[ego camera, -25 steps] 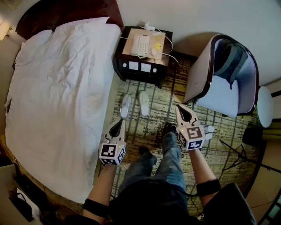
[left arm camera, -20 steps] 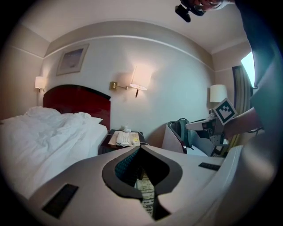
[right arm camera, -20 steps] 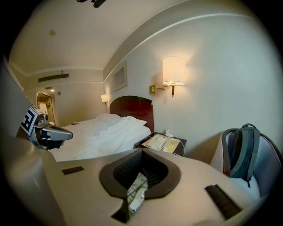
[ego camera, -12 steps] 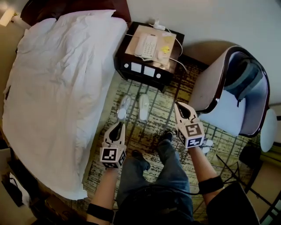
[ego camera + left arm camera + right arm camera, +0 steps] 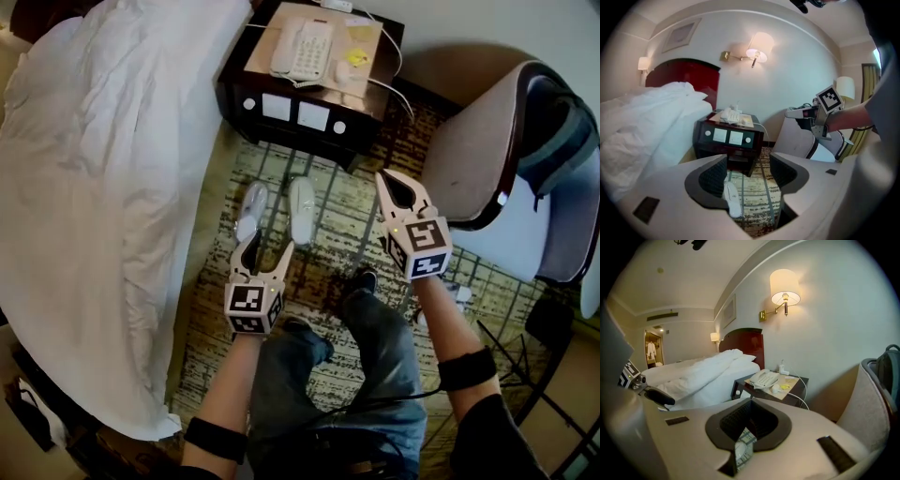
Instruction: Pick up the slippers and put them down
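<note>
Head view had the left claw [image 5: 264, 249], jaws just spread partway, aimed at the slippers [image 5: 302, 208] on the carpet [image 5: 328, 239], the left gripper view framed one slipper [image 5: 732, 199] between them, untouched, seemingly lined up for a grab, and the right gripper view showed the right claw [image 5: 746, 420] pinched closed, empty.

Two white slippers [image 5: 302, 210]. One patterned rug [image 5: 347, 234]. One bed [image 5: 94, 187]. One dark nightstand [image 5: 281, 131]. One white telephone [image 5: 302, 49]. One armchair [image 5: 469, 169]. One grey backpack [image 5: 562, 131]. Two lit wall lamps [image 5: 785, 287], counted in the right gripper view. Two handheld grippers: one left gripper [image 5: 267, 249] and one right gripper [image 5: 386, 180]. One person [image 5: 375, 366], seen from above, with two dark shoes [image 5: 364, 279].
</note>
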### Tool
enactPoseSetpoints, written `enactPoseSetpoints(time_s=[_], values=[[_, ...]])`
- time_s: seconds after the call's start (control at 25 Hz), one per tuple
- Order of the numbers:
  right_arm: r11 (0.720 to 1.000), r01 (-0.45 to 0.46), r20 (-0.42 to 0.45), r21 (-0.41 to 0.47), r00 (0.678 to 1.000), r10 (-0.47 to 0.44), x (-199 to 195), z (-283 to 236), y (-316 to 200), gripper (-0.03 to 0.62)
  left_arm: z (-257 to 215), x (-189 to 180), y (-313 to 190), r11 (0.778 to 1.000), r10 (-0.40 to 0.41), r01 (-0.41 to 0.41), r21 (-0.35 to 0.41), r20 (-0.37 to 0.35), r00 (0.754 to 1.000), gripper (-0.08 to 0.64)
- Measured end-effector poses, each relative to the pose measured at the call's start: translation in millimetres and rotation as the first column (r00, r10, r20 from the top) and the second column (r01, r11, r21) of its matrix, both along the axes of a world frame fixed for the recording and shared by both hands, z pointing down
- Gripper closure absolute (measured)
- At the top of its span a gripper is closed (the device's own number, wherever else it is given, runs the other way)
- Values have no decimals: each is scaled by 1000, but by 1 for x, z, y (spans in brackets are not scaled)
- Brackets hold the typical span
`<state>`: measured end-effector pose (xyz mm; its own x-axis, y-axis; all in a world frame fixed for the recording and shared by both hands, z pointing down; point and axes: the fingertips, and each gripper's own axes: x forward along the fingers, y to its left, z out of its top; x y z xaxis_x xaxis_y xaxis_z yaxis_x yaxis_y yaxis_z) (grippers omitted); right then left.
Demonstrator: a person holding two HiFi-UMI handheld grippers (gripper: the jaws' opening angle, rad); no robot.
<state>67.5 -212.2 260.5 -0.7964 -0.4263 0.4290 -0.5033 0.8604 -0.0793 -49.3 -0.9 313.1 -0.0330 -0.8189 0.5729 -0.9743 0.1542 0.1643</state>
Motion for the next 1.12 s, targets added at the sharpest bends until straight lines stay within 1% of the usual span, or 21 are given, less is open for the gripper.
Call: enactPoseSetpoints(time_s=[0.12, 0.2, 0.32, 0.48, 0.56, 0.64, 0.76, 0.88, 0.96, 1.04, 1.12], values=[[998, 65, -22, -3, 998, -65, -5, 64, 1, 591, 71, -4, -10, 1000, 4, -4, -28, -1, 1000, 207], [988, 150, -28, -18, 988, -151, -10, 107, 9, 591, 119, -4, -17, 999, 5, -5, -43, -11, 1000, 179], [959, 282, -52, -37, 957, -284, -19, 174, 26, 591, 195, -2, -27, 997, 18, -20, -74, -24, 1000, 150], [923, 379, -79, -61, 920, -383, -32, 248, 36, 591, 294, 1, -43, 993, 39, -41, -108, -16, 999, 130], [919, 387, -63, -77, 918, -392, -40, 273, 35, 591, 336, 6, -47, 991, 46, -48, -128, -22, 999, 123], [930, 358, -51, -82, 931, -363, -49, 292, 28, 591, 377, 5, -51, 990, 32, -34, -139, -12, 999, 123], [943, 330, -64, -33, 941, -332, -64, 307, 25, 591, 439, 2, -50, 985, -10, 8, -171, -8, 1000, 107], [942, 335, -46, 7, 941, -335, -76, 298, 32, 591, 498, 3, -38, 973, -53, 48, -224, -20, 998, 71], [949, 314, -15, 24, 949, -314, -81, 285, 31, 591, 535, 6, -25, 961, -84, 74, -268, -27, 996, 55], [951, 300, 4, 71, 954, -301, -84, 275, 28, 591, 564, 10, -14, 948, -111, 95, -303, -38, 993, 37], [945, 302, 4, 122, 952, -305, -84, 272, 28, 591, 582, 14, -9, 942, -117, 98, -320, -42, 992, 37]])
